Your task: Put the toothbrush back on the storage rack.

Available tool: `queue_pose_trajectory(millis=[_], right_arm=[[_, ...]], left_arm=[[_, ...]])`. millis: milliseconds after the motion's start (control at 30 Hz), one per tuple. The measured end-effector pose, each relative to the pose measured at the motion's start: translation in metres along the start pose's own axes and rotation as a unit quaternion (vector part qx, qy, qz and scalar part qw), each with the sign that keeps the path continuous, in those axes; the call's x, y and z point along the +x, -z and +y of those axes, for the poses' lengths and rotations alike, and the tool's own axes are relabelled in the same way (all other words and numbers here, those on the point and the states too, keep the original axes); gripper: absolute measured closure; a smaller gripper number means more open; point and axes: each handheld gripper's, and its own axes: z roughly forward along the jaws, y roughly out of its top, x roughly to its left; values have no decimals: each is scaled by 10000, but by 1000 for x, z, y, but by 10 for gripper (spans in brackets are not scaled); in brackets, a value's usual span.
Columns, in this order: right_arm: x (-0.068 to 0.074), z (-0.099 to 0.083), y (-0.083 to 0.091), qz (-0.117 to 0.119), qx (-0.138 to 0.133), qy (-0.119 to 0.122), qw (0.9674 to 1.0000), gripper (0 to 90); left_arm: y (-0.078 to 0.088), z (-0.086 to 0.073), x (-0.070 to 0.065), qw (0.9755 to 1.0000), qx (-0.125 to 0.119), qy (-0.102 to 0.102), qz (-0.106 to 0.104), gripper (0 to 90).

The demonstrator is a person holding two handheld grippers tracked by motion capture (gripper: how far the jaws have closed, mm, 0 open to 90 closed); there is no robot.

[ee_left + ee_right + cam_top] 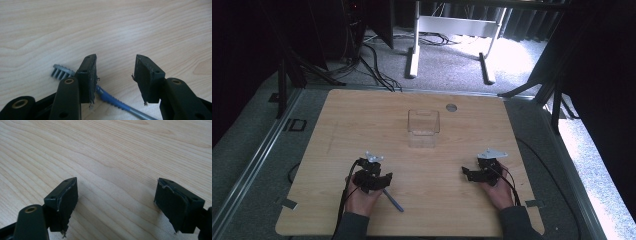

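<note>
Toothbrush (117, 101) – light, stiff, slick handle; grab mid-handle, 6 o'clock of cup (423, 128). Left gripper (115, 77) & right gripper (120, 206) – both released.

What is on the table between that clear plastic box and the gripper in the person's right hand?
Nothing: in the high view, only bare wooden table lies between the clear plastic box and the right gripper, whose jaws stand open.

toothbrush (110, 98): mid-handle hidden behind jaw; handle end cut by bottom edge | high view: too small
</note>
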Motion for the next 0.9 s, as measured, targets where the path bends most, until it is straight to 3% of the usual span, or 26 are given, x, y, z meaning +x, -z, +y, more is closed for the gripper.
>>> queue_pose_trajectory(millis=[900], right_arm=[[0,0,0,-2,-5,7,10000,186]], left_arm=[[-7,-13,-7,9983,551,211,-11,501]])
